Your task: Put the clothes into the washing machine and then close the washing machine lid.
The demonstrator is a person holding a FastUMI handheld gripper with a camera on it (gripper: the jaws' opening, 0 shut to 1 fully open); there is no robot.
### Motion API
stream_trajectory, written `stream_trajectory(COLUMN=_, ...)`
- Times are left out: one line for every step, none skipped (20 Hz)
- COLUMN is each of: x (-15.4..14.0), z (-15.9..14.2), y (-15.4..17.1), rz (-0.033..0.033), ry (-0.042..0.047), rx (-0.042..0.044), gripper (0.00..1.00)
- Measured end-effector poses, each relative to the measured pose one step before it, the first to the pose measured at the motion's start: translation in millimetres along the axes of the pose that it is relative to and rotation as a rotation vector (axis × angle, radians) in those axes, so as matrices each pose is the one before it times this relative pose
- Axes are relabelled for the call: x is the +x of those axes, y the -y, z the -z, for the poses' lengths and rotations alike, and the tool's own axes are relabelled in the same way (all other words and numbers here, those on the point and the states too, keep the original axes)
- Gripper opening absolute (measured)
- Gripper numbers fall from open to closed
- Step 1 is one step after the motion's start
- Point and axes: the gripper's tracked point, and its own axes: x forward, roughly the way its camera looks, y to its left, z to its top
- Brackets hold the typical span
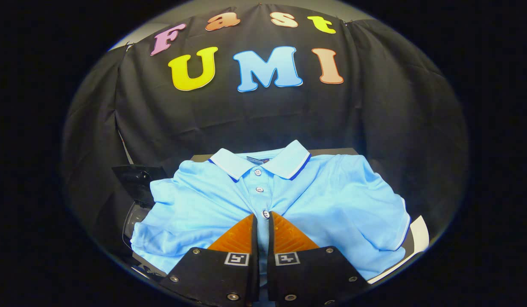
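A light blue polo shirt (327, 200) with a white collar and dark trim lies spread out ahead of the fingers, its button placket running toward them. My gripper (262, 215) is nearly closed, with a thin fold of the shirt's front pinched between its two fingers just below the lowest button. The shirt drapes over a dark surface (331, 151) and hides most of what is beneath it. A dark rounded part of the washing machine (133, 219) shows to the left of the shirt's sleeve.
A black boxy piece (137, 181) stands left of the shirt, just above the machine's rounded part. A white edge (419, 236) shows under the shirt's right sleeve. The booth's black cloth wall hangs close behind.
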Motion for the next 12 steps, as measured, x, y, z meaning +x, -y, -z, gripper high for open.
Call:
stream_trajectory(x=-0.34, z=-0.43, y=-0.16, rz=0.01497, ry=0.00453, rx=-0.01644, gripper=0.03)
stream_trajectory(x=-1.14, z=-2.12, y=0.07, rz=0.02459, ry=0.00690, rx=-0.00850, gripper=0.02)
stream_trajectory(x=-0.90, z=0.67, y=0.32, rz=0.02328, ry=0.00727, rx=-0.00876, gripper=0.00)
stream_trajectory(x=-0.76, z=-1.66, y=-1.75, rz=0.01080, ry=0.01020, rx=-0.00301, gripper=0.00)
stream_trajectory(x=-1.26, z=-1.12, y=-1.55, rz=0.00474, ry=0.00633, rx=0.00193, gripper=0.00)
stream_trajectory(x=-3.67, z=-5.81, y=-0.87, rz=0.00170, ry=0.01946, rx=0.01039, gripper=0.00)
stream_trajectory(x=-5.25, z=-7.81, y=0.72, rz=0.00205, ry=0.02508, rx=0.02094, gripper=0.00)
stream_trajectory(x=-5.38, z=-13.00, y=-0.35, rz=0.00429, ry=0.03580, rx=0.01974, gripper=0.00)
stream_trajectory(x=-3.46, z=-9.61, y=0.59, rz=0.00847, ry=0.01616, rx=0.01015, gripper=0.00)
stream_trajectory(x=-2.88, z=-11.06, y=-0.75, rz=0.01631, ry=0.01365, rx=-0.00751, gripper=0.00)
stream_trajectory(x=-4.40, z=-9.28, y=-3.04, rz=0.01394, ry=0.01439, rx=-0.01283, gripper=0.00)
stream_trajectory(x=-3.75, z=-9.93, y=-4.11, rz=0.01104, ry=0.00930, rx=-0.01214, gripper=0.00)
